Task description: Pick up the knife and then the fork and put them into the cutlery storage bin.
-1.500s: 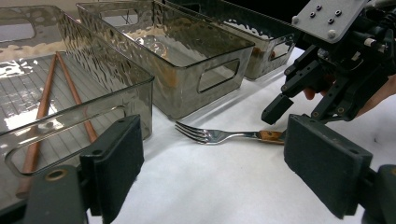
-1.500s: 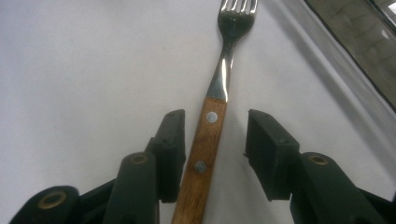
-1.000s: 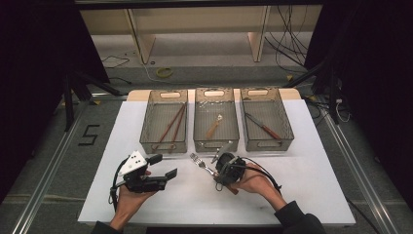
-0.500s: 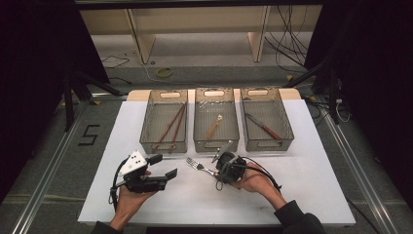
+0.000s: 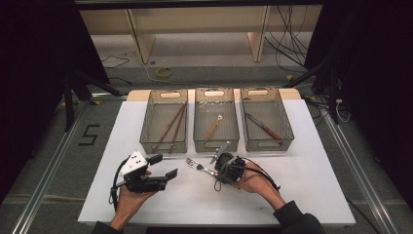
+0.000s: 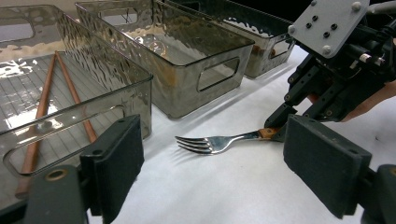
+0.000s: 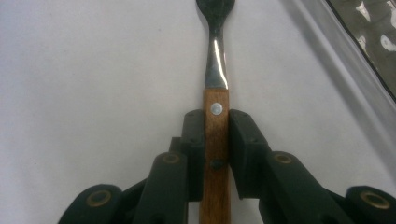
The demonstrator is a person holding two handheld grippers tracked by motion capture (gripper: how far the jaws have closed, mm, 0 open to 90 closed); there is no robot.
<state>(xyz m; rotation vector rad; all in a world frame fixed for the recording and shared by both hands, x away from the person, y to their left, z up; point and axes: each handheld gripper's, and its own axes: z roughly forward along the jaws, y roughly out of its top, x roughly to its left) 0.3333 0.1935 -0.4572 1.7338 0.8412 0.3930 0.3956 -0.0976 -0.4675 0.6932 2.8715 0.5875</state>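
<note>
Beside the floor's "5" mark [image 5: 88, 135], right tongs [image 7: 216, 140] clamp the fork [image 7: 215, 135]; left tongs [image 6: 212, 172] gape empty.

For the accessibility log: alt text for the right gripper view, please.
The right claw is shut on the wooden handle of a fork, whose metal neck points away over the white table. A clear bin's edge crosses the upper right corner.

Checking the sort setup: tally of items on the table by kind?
Clear smoky plastic bins: 3
Reddish-brown wooden chopsticks: 2
Wooden-handled steel fork: 1
Wooden-handled spoon-like utensil: 1
Wooden-handled knife: 1
Total: 8
</note>
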